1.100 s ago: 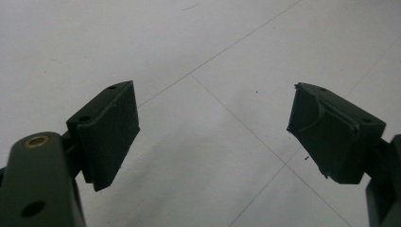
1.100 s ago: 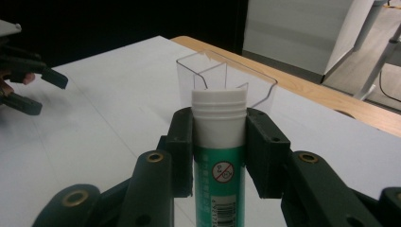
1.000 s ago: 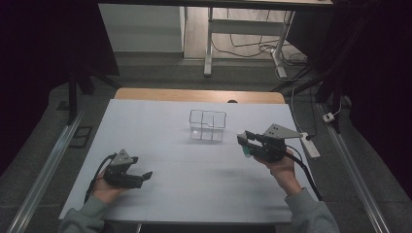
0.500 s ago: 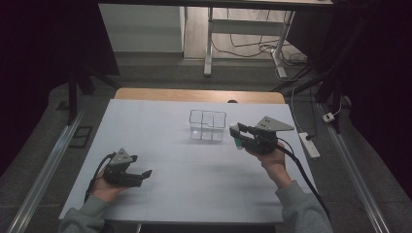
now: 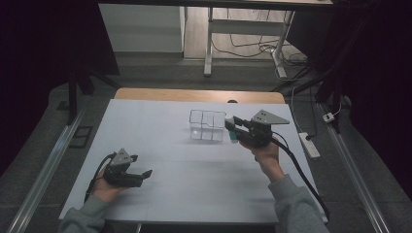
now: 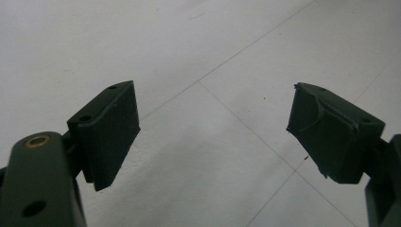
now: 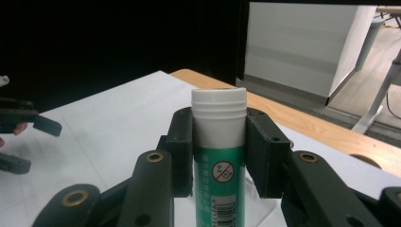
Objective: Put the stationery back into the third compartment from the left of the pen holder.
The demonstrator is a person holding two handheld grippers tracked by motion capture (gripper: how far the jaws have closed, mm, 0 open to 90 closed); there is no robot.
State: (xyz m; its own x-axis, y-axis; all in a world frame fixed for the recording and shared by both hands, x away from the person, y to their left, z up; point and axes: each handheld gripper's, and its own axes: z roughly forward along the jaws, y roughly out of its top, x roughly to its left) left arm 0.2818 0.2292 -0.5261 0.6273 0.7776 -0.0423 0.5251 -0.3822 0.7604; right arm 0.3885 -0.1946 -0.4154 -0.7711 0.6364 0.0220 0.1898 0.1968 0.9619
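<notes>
Since a second ago the right gripper [image 5: 231,130] has carried its tube [image 5: 233,136] leftward and a little farther up the table [image 5: 160,121], so that it now hangs just beside the right wall of the clear divided box [image 5: 207,125]. Its jaws are clamped on the tube, one pad on each side just under the white cap [image 7: 218,99]. In the right gripper view the tube [image 7: 219,156] stands upright between them, white at the top and green below, with a small red prohibition mark on the label. Whether the tube touches the box I cannot tell from the high view.

Over at the near left, the left gripper [image 5: 140,174] has kept its place, held low over the white table by the person's left hand [image 5: 104,190]. Its jaws stand wide apart with nothing between them. In the left gripper view only the bare white tabletop [image 6: 203,56], crossed by thin seam lines, lies beyond the pads.

The box sits toward the far middle of the table, well apart from the left gripper.
</notes>
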